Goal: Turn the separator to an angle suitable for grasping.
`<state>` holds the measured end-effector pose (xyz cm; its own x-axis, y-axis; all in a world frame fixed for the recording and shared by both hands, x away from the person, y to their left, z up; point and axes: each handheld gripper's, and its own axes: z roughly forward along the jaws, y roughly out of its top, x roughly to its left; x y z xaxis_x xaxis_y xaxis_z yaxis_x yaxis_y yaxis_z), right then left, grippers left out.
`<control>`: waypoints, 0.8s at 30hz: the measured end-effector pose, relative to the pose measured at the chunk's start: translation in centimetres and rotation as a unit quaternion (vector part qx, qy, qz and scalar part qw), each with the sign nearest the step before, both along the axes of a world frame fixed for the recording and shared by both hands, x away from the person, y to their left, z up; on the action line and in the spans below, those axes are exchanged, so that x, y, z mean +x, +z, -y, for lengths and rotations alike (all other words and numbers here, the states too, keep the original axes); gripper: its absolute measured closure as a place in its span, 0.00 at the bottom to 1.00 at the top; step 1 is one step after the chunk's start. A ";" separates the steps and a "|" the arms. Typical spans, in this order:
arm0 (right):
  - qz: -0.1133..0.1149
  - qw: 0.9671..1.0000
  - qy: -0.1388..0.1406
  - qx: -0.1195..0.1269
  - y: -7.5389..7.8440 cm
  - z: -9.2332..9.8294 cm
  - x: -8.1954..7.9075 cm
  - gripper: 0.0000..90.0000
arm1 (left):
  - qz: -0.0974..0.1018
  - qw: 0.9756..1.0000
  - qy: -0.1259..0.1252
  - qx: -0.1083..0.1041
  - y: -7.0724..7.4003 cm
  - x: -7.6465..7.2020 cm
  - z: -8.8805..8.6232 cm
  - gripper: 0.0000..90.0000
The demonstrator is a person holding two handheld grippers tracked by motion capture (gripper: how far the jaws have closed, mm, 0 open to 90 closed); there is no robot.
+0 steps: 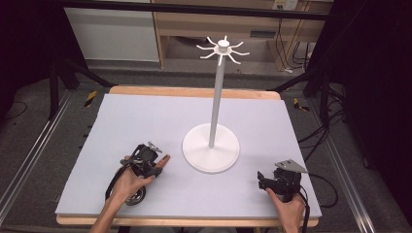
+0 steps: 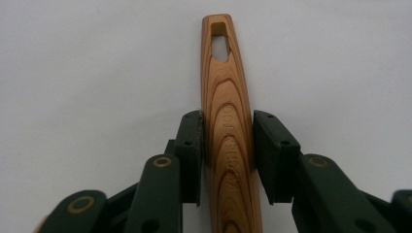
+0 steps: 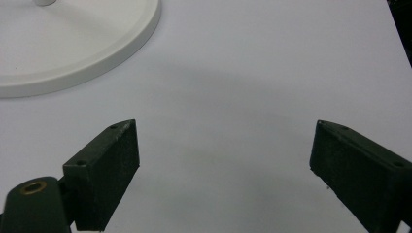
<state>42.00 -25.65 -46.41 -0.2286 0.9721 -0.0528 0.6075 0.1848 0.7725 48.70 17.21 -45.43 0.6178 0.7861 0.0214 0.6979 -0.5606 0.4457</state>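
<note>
I am gripping the wooden handle (image 2: 228, 131) in my left claw (image 2: 227, 145), both pads pressing its sides as it is lying on the bench (image 1: 145, 121) near the white stand (image 1: 211, 148). My right claw (image 3: 223, 170) is resting wide open, holding nothing.

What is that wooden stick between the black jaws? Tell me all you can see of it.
The wooden handle is slim, with bold brown grain, faint stamped lettering and a slot cut near its far end. It lies on the pale table, clamped between the pads of the left gripper. Its near end is out of sight.
</note>
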 end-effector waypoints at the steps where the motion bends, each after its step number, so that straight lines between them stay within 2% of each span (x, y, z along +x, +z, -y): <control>1: -0.001 1.000 0.001 0.000 0.0 0.0 0.0 0.12 | -0.002 1.000 0.002 -0.001 0.0 0.0 0.0 0.73; 7: -0.005 1.000 -0.001 -0.001 -0.1 -0.1 0.1 0.12 | -0.002 1.000 0.001 -0.007 0.0 0.1 -0.2 0.75; 14: -0.007 1.000 -0.001 0.002 -0.1 0.0 0.1 0.12 | 0.003 1.000 0.006 -0.028 -0.1 0.0 -0.6 0.75; 18: -0.005 1.000 -0.001 0.001 -0.1 0.1 0.0 0.12 | 0.014 0.999 0.001 -0.032 0.4 -0.2 -0.8 0.75; 24: -0.006 1.000 0.000 0.003 -0.1 0.1 0.0 0.12 | 0.037 0.998 0.003 -0.049 1.5 -0.7 -1.4 0.75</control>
